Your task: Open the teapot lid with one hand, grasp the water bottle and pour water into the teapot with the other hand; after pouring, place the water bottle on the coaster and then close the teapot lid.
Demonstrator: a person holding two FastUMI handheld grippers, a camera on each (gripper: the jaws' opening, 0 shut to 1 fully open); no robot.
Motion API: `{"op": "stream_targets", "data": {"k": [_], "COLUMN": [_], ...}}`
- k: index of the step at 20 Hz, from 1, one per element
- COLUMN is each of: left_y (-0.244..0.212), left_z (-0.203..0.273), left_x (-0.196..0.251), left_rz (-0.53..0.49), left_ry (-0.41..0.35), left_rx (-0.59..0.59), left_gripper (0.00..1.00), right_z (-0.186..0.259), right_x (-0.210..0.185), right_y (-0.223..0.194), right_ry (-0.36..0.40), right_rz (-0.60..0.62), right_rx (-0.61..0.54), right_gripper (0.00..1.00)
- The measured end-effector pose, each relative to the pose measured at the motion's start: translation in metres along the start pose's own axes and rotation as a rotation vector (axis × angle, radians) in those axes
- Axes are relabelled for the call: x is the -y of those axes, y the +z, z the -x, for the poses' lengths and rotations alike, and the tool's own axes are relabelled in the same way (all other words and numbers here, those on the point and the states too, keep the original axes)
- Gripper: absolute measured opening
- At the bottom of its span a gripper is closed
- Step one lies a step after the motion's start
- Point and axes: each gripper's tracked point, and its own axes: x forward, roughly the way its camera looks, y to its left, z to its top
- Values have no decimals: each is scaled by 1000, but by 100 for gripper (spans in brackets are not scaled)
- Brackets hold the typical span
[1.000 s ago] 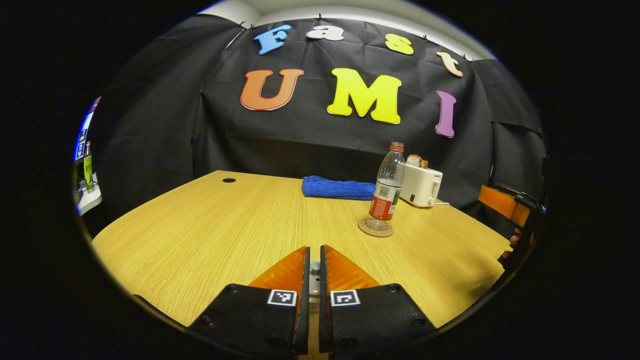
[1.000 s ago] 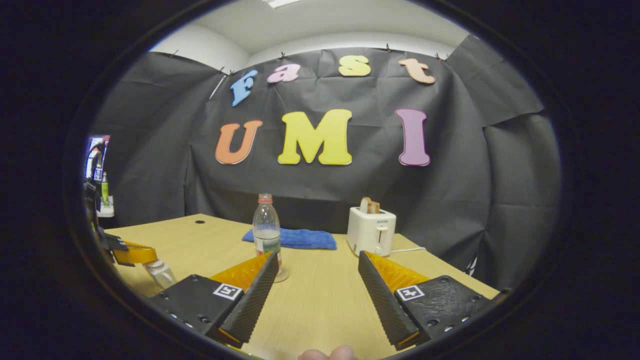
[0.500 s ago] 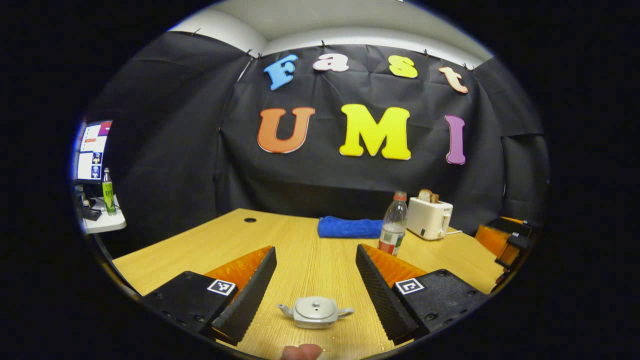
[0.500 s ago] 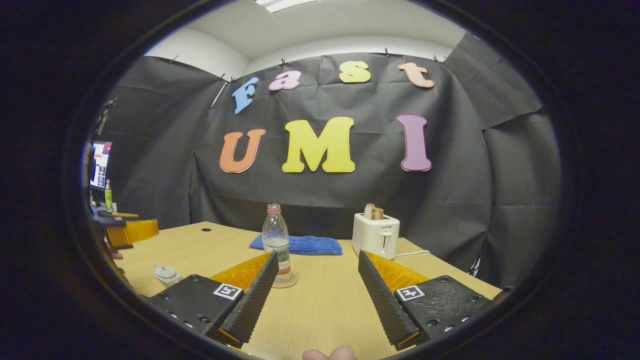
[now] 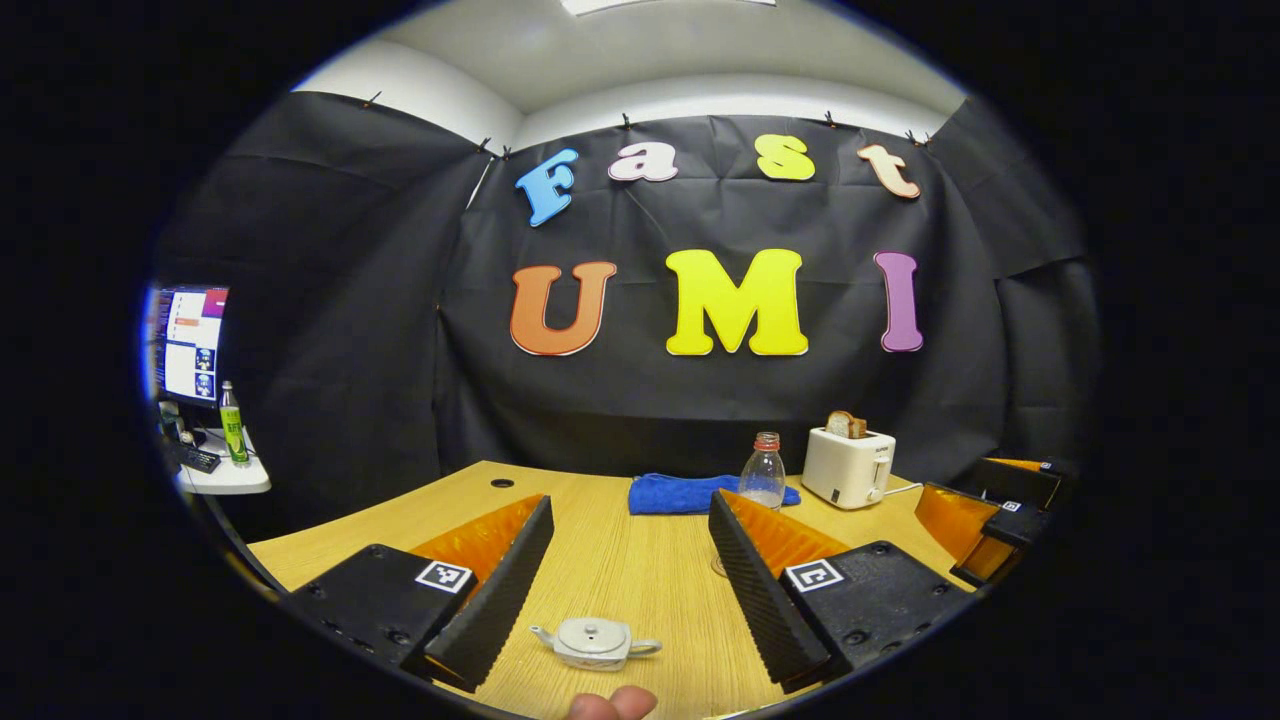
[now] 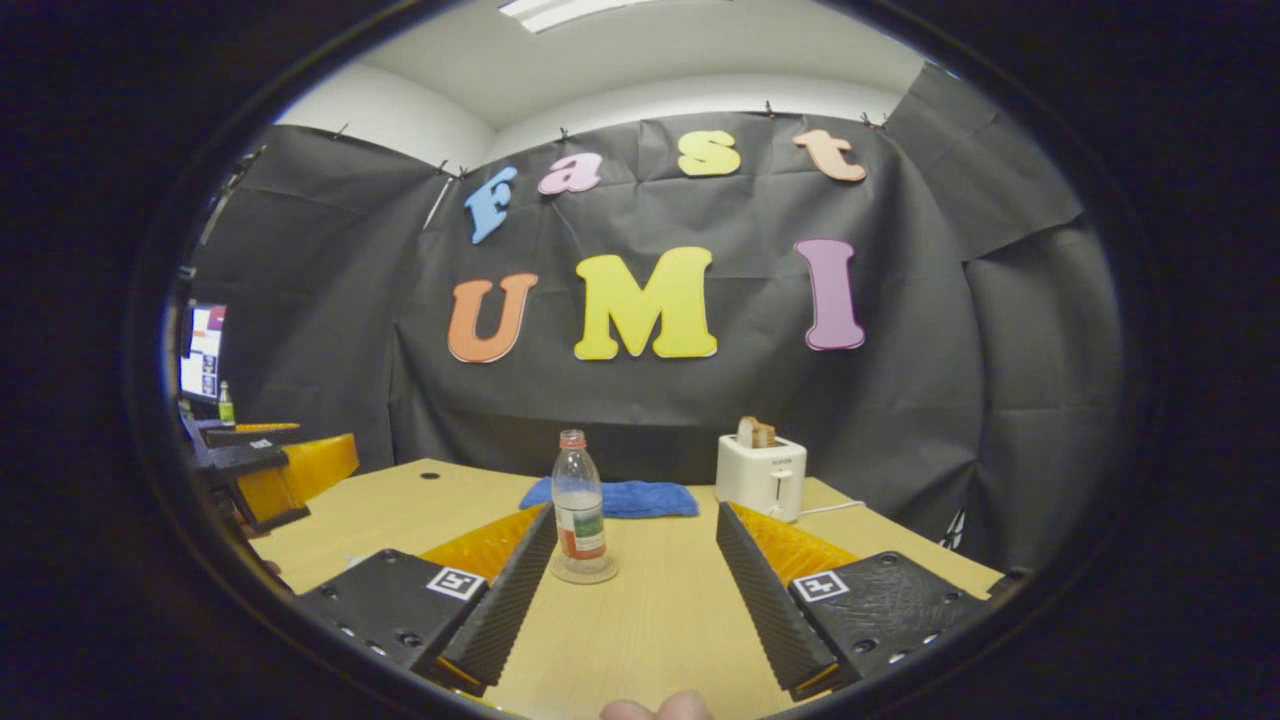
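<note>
In the left gripper view, the left gripper [image 5: 630, 545] has its fingers spread wide above the light wooden table [image 5: 610, 565], and the small silver metal teapot [image 5: 594, 641], lid on, sits low between them. In the right gripper view, the right gripper [image 6: 636, 550] is likewise spread apart, with the clear plastic water bottle [image 6: 577, 510] upright on its round coaster [image 6: 584, 573] ahead, just beside the left-hand finger.
</note>
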Motion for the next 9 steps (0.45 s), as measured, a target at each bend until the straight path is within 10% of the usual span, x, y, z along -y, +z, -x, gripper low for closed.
{"op": "stream_targets", "data": {"k": [9], "left_y": [8], "left_z": [1], "left_x": [-10], "left_rz": [-28], "left_ry": [15], "left_rx": [37], "left_gripper": [98], "right_z": [5], "right_x": [-6], "right_y": [1], "right_ry": [-17], "right_rz": [16], "right_rx": [-22], "right_gripper": [94]}}
